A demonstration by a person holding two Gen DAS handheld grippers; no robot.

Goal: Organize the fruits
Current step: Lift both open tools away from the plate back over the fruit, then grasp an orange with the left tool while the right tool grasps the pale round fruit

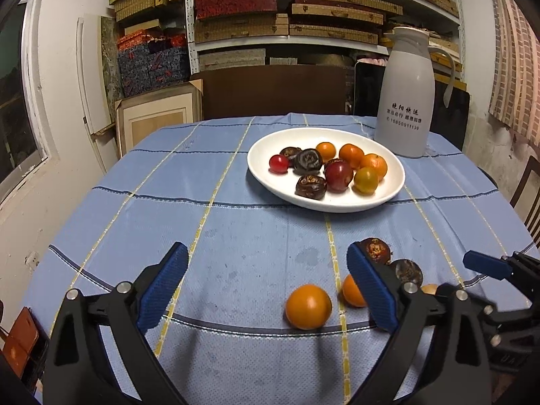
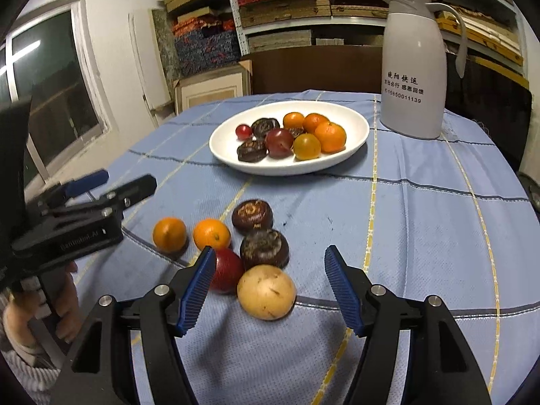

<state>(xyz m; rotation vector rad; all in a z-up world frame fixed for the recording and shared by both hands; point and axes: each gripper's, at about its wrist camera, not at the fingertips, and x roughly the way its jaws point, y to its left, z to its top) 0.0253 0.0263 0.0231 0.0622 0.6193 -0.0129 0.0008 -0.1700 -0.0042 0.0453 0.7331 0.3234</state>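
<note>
A white plate (image 1: pixel 266 179) (image 2: pixel 222 155) holds several fruits: oranges, red ones and dark brown ones. Loose on the blue cloth lie two oranges (image 1: pixel 308 306) (image 2: pixel 169 234), a second orange (image 2: pixel 212 234), two dark brown fruits (image 2: pixel 252 215) (image 2: pixel 264 248), a red fruit (image 2: pixel 226 270) and a tan fruit (image 2: pixel 266 292). My left gripper (image 1: pixel 270 270) is open and empty, with the near orange between its fingers. My right gripper (image 2: pixel 270 263) is open and empty, with the tan fruit between its fingers. The left gripper also shows in the right wrist view (image 2: pixel 111 182).
A white thermos jug (image 1: pixel 410 91) (image 2: pixel 416 64) stands behind the plate at the right. Shelves of boxes (image 1: pixel 287 17) line the back wall. A window (image 2: pixel 50 94) is at the left. A chair back (image 1: pixel 530 195) stands at the table's right edge.
</note>
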